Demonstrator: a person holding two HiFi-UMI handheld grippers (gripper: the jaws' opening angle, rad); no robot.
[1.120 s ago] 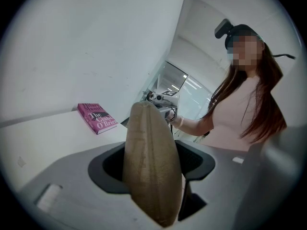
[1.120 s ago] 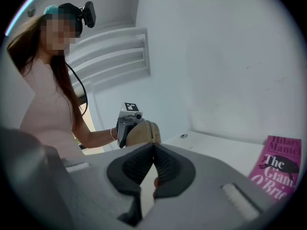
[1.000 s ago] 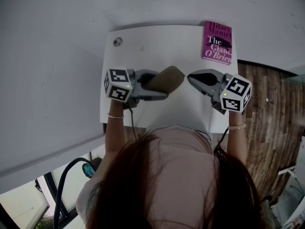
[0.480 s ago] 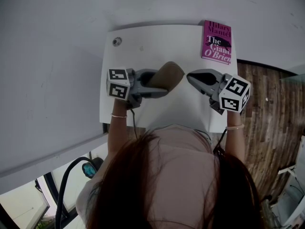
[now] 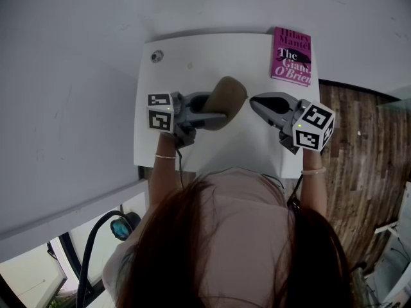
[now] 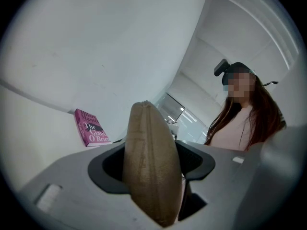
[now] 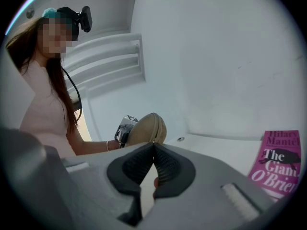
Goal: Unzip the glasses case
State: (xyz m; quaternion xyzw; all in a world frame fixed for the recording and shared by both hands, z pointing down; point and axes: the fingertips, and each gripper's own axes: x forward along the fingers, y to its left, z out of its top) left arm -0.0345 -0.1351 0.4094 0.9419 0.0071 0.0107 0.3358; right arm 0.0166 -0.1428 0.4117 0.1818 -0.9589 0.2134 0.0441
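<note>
The tan, oval fabric glasses case [image 6: 151,169] is off the tabletop, over the middle of the white table [image 5: 192,50]. It is clamped across its lower half by the left gripper [image 5: 215,109]. The two dark pads press on its broad sides, and its narrow zipped edge is turned up and away from that gripper. The pose looks deliberate: with the body pinned from the sides, the seam and its free end stay exposed to the other tool, and the case should not slide when the zip is tugged.

The free end of the case points toward the right edge of the table, where the right gripper [image 5: 254,101] sits just beside it at about the same height. Its ribbed jaws are drawn together tip to tip, and nothing can be seen between them. In its own view the tips line up with the seam at the near end of the case (the zip pull itself is too small to pick out), and in the head view a sliver of table shows between the tips and the fabric. The zip looks fully closed, so the unzipping has probably not begun. The next move would call for these jaws to part and catch the pull tab.

A magenta paperback book [image 5: 292,56] lies flat at the far right corner of the table, well clear of both tools. A small round grey fitting [image 5: 158,56] sits near the far left corner. Dark wooden flooring [image 5: 359,127] shows beyond the right edge.
</note>
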